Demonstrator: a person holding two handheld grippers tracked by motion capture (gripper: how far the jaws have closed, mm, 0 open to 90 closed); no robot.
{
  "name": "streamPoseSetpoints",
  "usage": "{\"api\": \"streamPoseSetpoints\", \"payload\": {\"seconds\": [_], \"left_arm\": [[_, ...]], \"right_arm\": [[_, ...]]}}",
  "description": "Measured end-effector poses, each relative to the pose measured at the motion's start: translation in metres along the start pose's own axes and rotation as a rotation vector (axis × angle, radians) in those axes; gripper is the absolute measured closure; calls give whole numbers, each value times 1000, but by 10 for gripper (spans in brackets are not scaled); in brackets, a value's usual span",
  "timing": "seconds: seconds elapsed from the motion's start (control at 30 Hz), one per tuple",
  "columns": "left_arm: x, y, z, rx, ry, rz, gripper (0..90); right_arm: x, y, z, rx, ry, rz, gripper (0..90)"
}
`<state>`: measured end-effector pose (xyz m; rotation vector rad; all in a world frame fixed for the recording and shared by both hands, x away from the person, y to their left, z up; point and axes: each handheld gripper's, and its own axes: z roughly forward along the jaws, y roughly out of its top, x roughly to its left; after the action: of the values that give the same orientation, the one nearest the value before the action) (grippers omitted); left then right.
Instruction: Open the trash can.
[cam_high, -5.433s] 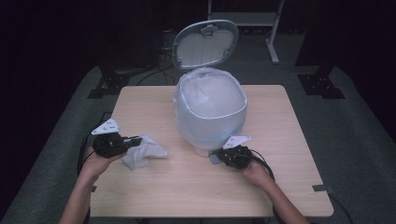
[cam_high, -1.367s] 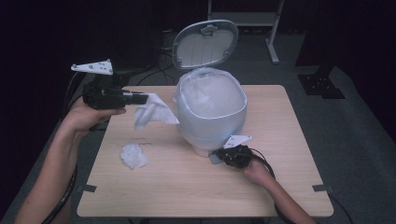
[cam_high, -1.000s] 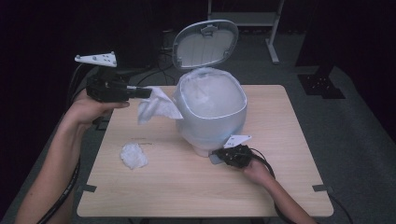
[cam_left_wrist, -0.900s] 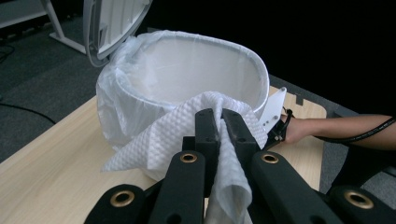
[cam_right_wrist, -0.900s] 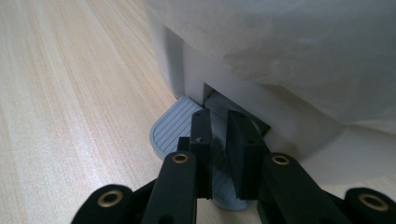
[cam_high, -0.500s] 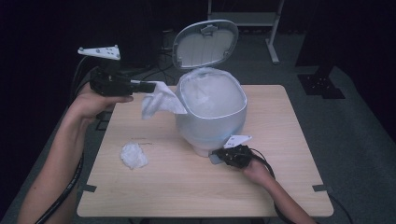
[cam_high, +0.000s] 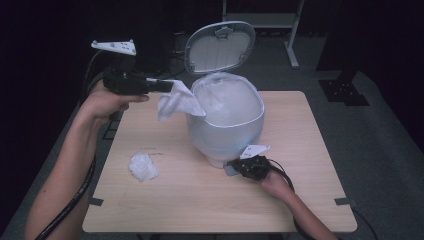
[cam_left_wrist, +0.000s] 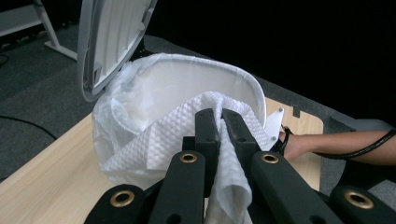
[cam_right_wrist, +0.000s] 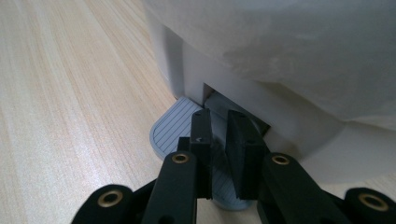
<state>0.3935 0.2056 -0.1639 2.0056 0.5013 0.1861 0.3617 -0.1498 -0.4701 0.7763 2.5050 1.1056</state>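
Left tongs (cam_high: 167, 86) are clamped on a paper towel (cam_high: 177, 100) at the bin's (cam_high: 225, 130) rim; right tongs (cam_right_wrist: 218, 135) sit closed, empty, pressing its pedal (cam_right_wrist: 170, 130) near the desk's (cam_high: 300, 200) front edge.

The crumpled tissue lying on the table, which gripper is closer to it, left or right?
Hard to call, maybe the right. The right gripper sits low on the bin's pedal, across from the crumpled tissue; the left gripper is raised by the bin rim.

On the table (cam_high: 310, 150) the bin (cam_high: 225, 125) stands centrally, a crumpled tissue (cam_high: 143, 167) lying to its left
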Motion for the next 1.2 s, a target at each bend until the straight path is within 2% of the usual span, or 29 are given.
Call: {"api": "streamPoseSetpoints", "payload": {"seconds": [0.63,1.2], "left_arm": [[0,25,19,3,-27,19,862],[1,37,34,11,-35,23,862]], "right_arm": [[0,0,0,-2,-2,4,801],[0,0,0,-2,-2,3,801]]}}
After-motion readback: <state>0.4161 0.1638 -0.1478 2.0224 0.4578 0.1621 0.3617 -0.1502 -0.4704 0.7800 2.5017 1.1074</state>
